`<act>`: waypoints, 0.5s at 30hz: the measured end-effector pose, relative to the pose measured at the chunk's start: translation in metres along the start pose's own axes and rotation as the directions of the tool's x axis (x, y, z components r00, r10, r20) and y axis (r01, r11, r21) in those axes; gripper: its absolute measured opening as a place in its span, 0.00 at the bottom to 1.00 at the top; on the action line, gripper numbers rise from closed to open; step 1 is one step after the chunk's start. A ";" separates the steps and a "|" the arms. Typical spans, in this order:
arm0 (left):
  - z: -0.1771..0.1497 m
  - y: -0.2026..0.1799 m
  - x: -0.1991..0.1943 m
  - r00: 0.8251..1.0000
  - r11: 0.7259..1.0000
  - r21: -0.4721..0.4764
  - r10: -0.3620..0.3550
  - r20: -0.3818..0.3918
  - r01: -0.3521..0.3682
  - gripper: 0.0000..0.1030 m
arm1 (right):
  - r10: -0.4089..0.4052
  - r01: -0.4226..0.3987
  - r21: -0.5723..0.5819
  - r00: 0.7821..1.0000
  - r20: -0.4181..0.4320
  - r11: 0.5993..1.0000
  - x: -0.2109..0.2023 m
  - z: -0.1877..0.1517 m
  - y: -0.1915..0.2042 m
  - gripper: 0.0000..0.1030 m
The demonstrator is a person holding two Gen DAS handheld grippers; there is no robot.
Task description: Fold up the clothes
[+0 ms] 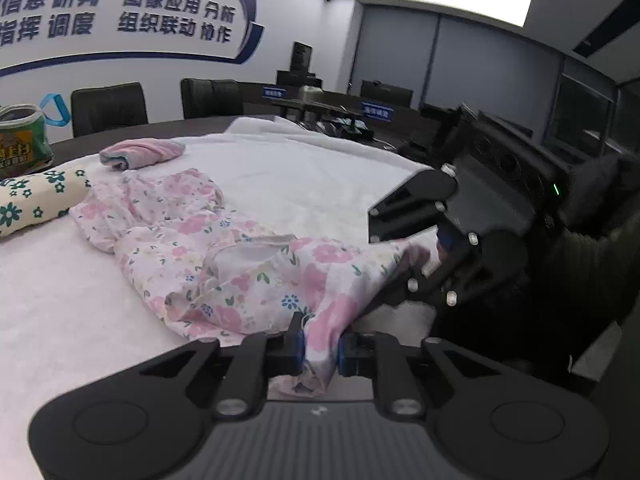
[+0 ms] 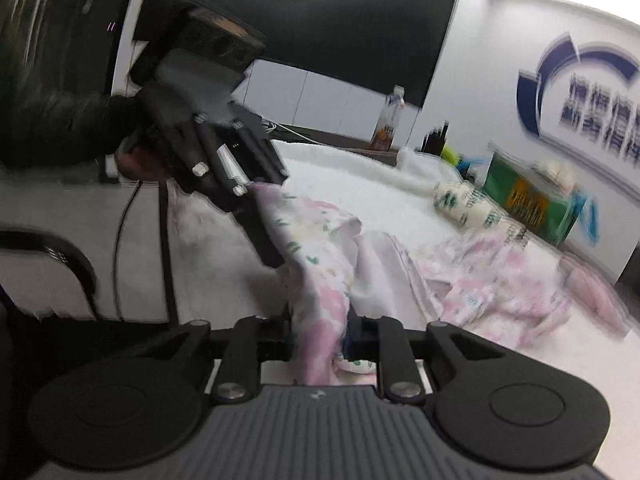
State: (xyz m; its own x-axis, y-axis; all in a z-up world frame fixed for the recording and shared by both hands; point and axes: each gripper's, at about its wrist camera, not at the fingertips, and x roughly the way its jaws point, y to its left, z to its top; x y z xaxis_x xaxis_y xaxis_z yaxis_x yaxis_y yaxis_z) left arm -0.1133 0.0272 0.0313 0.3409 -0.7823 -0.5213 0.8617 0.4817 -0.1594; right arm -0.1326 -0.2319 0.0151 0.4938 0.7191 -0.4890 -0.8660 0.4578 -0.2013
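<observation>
At nine o'clock in the left wrist view stand one green printed bag (image 1: 25,140), one cream roll with teal flowers (image 1: 34,200) and one small folded pink cloth (image 1: 140,153), all on a fluffy white blanket (image 1: 320,176). The thin, crumpled pink floral garment (image 1: 224,256) lies at centre. The left gripper (image 1: 320,350) pinches its near edge at six o'clock; the right gripper (image 2: 320,336) pinches another fold. Blue Chinese wall lettering (image 1: 120,12) is at eleven.

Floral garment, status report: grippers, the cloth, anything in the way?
Left gripper shut on floral garment edge. Right gripper shut on another bunch of it. Garment crumpled on white blanket, unfolded. Rolled floral cloth beside it, not blocking.
</observation>
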 end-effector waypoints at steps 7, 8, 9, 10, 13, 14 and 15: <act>-0.024 -0.049 -0.030 0.995 0.973 0.230 -0.019 0.096 -0.003 0.47 | 0.265 -0.265 0.157 0.964 0.017 0.951 -0.026 0.000 -0.002 0.15; -0.028 -0.054 -0.029 0.994 0.961 0.276 0.001 0.105 -0.030 0.57 | 0.286 -0.286 0.177 0.958 0.023 0.942 -0.028 0.000 -0.003 0.15; -0.033 -0.059 -0.026 0.994 0.945 0.322 0.023 0.109 -0.057 0.57 | 0.299 -0.299 0.201 0.954 0.033 0.933 -0.030 0.000 -0.006 0.15; -0.037 -0.061 -0.022 0.994 0.933 0.354 0.037 0.101 -0.070 0.57 | 0.308 -0.309 0.227 0.951 0.042 0.924 -0.031 0.000 -0.010 0.15; -0.041 -0.060 -0.014 0.992 0.924 0.374 0.042 0.115 -0.083 0.57 | 0.355 -0.358 0.313 0.932 0.066 0.880 -0.029 -0.003 -0.025 0.15; -0.040 -0.057 -0.014 0.990 0.925 0.370 0.042 0.136 -0.090 0.57 | 0.373 -0.375 0.332 0.925 0.072 0.866 -0.028 -0.003 -0.031 0.15; -0.036 -0.053 -0.014 0.988 0.933 0.349 0.040 0.149 -0.091 0.57 | 0.389 -0.391 0.350 0.918 0.078 0.851 -0.027 -0.003 -0.036 0.15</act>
State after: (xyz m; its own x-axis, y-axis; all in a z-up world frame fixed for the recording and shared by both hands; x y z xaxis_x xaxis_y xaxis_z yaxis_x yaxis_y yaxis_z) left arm -0.1770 0.0267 0.0170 0.4276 -0.8124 -0.3965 0.9040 0.3823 0.1916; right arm -0.1149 -0.2697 0.0329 0.1222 0.8790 -0.4608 -0.9025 0.2916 0.3170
